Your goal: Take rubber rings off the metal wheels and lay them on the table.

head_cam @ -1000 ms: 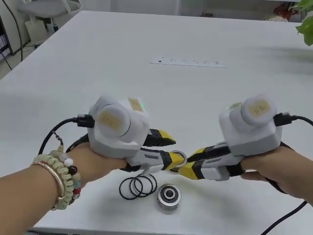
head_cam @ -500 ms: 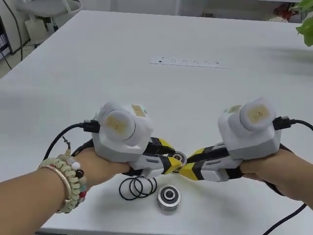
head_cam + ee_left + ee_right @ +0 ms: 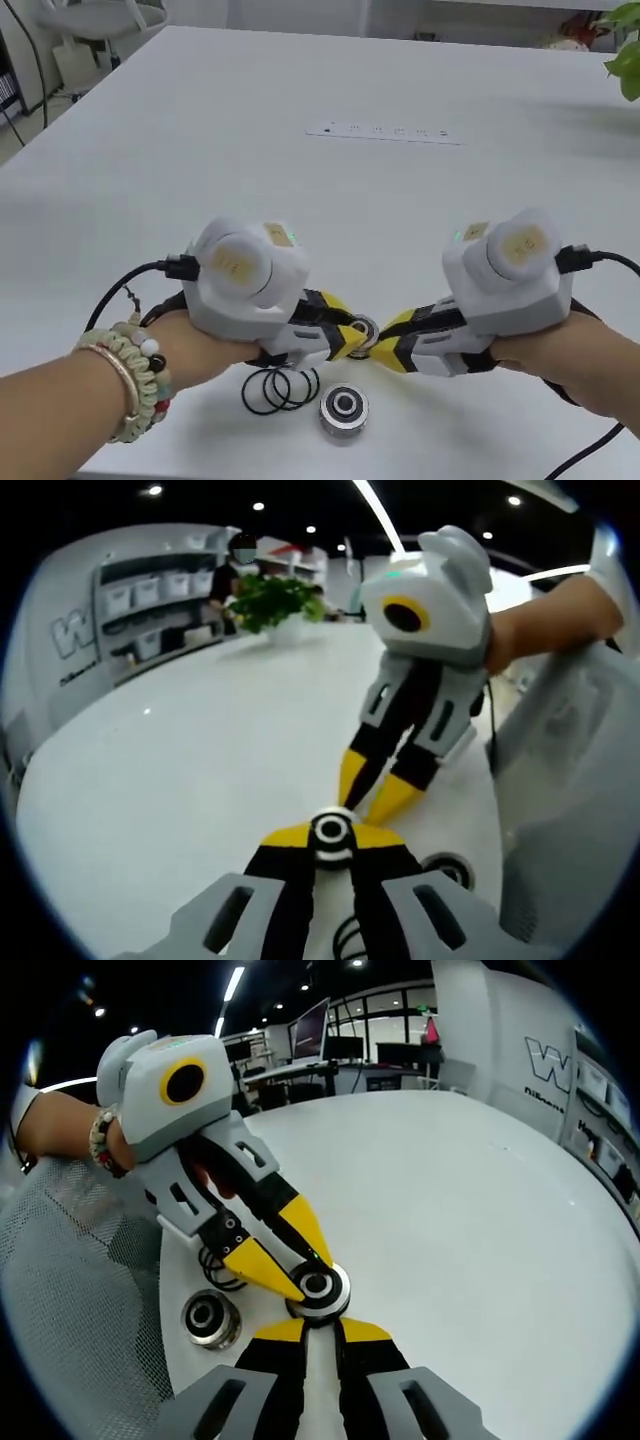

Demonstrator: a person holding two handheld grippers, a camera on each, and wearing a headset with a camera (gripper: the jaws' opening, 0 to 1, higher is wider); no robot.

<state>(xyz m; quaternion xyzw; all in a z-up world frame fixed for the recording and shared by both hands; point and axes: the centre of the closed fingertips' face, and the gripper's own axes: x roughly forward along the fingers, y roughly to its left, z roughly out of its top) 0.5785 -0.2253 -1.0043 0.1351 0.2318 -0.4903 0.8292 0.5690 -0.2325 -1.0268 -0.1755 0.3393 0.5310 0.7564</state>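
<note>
A small metal wheel (image 3: 362,327) hangs above the table between both grippers. My left gripper (image 3: 350,336) is shut on it; in the left gripper view the wheel (image 3: 332,832) sits between the yellow tips. My right gripper (image 3: 388,340) meets it from the other side, its narrow jaws pinching the dark rubber ring on the wheel's near rim (image 3: 320,1305). Several black rubber rings (image 3: 279,387) lie overlapping on the table below the left gripper. A second metal wheel (image 3: 344,410) lies flat beside them, also seen as the wheel (image 3: 210,1318) in the right gripper view.
The white table (image 3: 300,180) stretches far ahead, with a white power strip (image 3: 385,130) in its middle. A green plant (image 3: 628,60) stands at the far right edge. The near table edge runs just below the rings. Black cables trail from both grippers.
The left gripper's jaws, spread wide a second ago, have shut on the wheel. Both grippers have sunk a little toward the table and drawn together.
</note>
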